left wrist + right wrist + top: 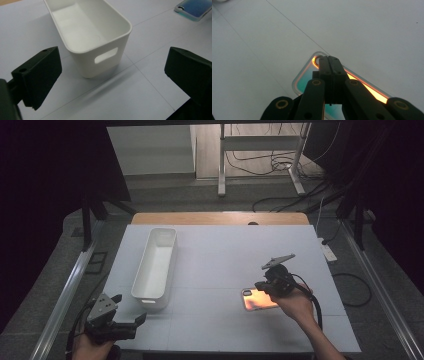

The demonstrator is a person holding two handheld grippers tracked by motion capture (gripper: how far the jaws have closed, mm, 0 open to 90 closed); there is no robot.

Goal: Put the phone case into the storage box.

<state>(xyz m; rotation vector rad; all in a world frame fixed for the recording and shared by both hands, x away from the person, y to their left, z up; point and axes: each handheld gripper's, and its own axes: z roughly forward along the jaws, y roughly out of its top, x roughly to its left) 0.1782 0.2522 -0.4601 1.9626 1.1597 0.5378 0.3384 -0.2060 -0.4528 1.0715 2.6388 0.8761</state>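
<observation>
Tongs of our right hand (331,75) are pressed together over the phone case (307,81), seemingly to nudge it; left tongs (110,75) wait spread before the bin (100,42).

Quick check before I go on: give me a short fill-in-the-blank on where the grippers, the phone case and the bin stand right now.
1. The right gripper, jaws ____, sits over the phone case.
2. The left gripper has its jaws ____.
3. The white bin holds ____.
4. The phone case lies ____ the bin.

Missing words: shut; open; nothing; outside
</observation>
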